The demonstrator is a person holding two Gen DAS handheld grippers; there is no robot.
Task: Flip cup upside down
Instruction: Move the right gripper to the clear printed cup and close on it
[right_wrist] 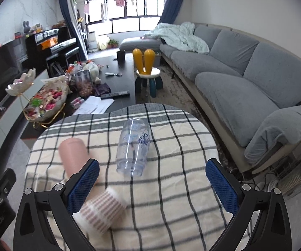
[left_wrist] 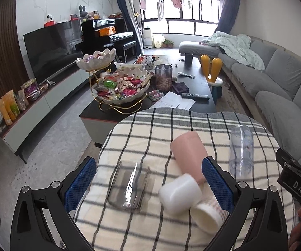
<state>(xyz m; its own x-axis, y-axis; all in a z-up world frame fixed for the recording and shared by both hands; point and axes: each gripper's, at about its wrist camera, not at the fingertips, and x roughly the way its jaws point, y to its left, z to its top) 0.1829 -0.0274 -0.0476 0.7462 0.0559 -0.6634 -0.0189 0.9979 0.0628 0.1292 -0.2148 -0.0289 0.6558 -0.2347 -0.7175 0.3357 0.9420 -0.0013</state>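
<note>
Several cups lie on their sides on the checked tablecloth (left_wrist: 150, 129). A clear glass tumbler (left_wrist: 127, 188) rests between my left gripper's (left_wrist: 149, 184) open blue pads. A pink cup (left_wrist: 189, 152), a blurred white cup (left_wrist: 179, 194) and a striped paper cup (left_wrist: 208, 213) crowd against the right pad. A clear plastic cup (left_wrist: 241, 148) lies further right. In the right wrist view that plastic cup (right_wrist: 133, 146), printed in blue, lies ahead of my open right gripper (right_wrist: 153, 186). The pink cup (right_wrist: 73, 154) and striped cup (right_wrist: 102, 211) sit by its left finger. Neither gripper holds anything.
A dark coffee table (left_wrist: 200, 79) behind holds a tiered snack bowl (left_wrist: 121, 85), a jar (left_wrist: 163, 77), papers and a remote. A grey sofa (right_wrist: 244, 87) runs along the right. A small yellow-eared stool (right_wrist: 147, 71) stands between. A TV cabinet (left_wrist: 46, 96) lines the left.
</note>
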